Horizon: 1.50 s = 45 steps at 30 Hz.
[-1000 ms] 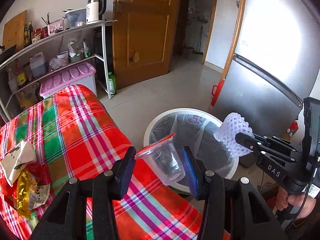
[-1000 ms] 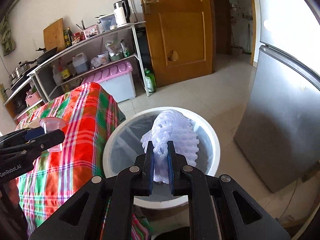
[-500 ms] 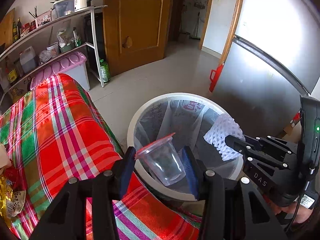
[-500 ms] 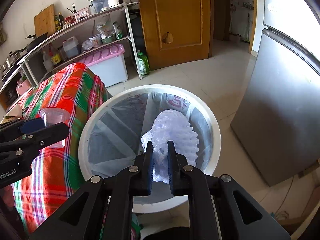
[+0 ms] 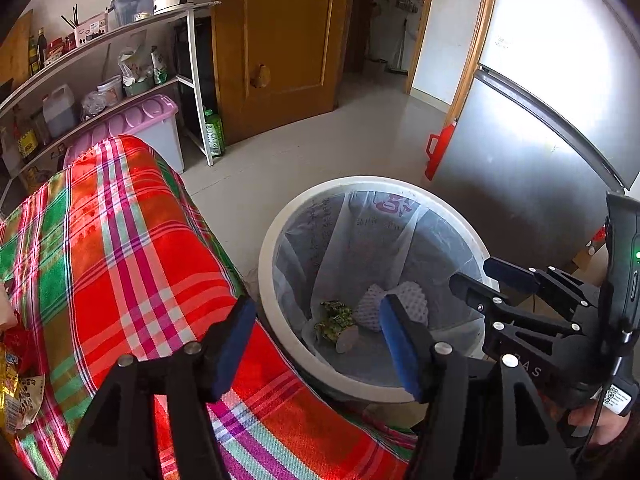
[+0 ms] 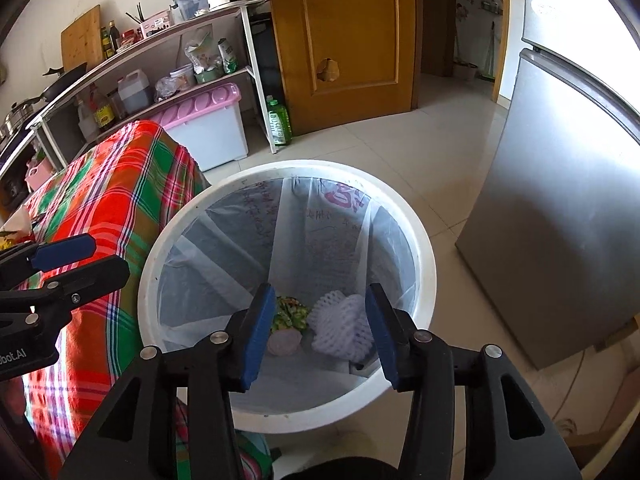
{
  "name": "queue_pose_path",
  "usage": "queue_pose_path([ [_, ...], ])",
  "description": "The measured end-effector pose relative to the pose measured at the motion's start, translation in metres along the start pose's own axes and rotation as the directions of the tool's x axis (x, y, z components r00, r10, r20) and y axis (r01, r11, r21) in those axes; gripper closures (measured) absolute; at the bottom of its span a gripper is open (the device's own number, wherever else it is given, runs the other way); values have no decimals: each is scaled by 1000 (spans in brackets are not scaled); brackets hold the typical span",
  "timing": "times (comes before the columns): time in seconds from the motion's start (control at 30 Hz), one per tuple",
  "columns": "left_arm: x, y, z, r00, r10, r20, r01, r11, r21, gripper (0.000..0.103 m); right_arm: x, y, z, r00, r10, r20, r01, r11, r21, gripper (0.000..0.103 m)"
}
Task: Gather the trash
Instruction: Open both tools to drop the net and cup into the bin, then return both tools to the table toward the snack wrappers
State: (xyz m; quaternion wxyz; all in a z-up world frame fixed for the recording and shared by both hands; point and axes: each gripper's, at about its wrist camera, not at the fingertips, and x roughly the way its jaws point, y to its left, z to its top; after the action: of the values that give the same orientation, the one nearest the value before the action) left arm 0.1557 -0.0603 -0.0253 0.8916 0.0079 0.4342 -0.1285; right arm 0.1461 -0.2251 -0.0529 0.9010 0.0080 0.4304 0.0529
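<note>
A white trash bin point(image 5: 280, 224) point(image 6: 420, 240) lined with a clear bag stands on the floor beside the table. At its bottom lie a white foam fruit net point(image 5: 412, 298) point(image 6: 340, 326), a green scrap point(image 5: 334, 316) point(image 6: 290, 312) and a plastic cup point(image 6: 284, 342). My left gripper point(image 5: 316, 340) is open and empty above the bin's near rim and the table edge. My right gripper point(image 6: 318, 328) is open and empty above the bin; it also shows in the left wrist view point(image 5: 484, 276).
The table with a red, green and white plaid cloth point(image 5: 120, 240) point(image 6: 112, 200) is left of the bin, with snack wrappers point(image 5: 16, 376) at its left end. A grey fridge point(image 5: 540, 140) stands right. A shelf rack point(image 6: 160, 60), pink-lidded box point(image 6: 204, 120) and wooden door point(image 6: 344, 40) are behind.
Both grippers opened. The plastic cup dropped from my left gripper and the foam net from my right gripper; both now lie at the bottom of the bin.
</note>
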Motion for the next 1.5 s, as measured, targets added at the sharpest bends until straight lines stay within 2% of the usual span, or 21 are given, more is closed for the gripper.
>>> queue_pose_path([
  [0.27,-21,12,-5,999,12,31,-11,1000,-24,35,-14,8,3,999,5,36,-5,1000,-2,55],
  [0.63,-67,50,-19,993,51,107,-41,995,-89,31,-47,47,9,991,71,111,-67,997,-43,55],
  [0.87,-90,83,-34,986,100,132,-80,986,-147,30,-52,75,12,985,117,126,-108,991,-76,55],
  [0.97,-103,99,-44,978,136,156,-108,979,-171,29,-54,92,13,981,146,128,-134,986,-99,55],
  [1.07,-116,118,-55,965,202,168,-166,964,-206,27,-55,111,15,975,180,126,-164,978,-132,55],
  [1.27,-139,164,-79,942,291,167,-231,922,-310,24,-51,154,18,962,250,108,-227,955,-194,55],
  [1.5,-155,212,-105,924,354,146,-271,874,-404,22,-43,200,18,947,315,68,-290,923,-252,55],
])
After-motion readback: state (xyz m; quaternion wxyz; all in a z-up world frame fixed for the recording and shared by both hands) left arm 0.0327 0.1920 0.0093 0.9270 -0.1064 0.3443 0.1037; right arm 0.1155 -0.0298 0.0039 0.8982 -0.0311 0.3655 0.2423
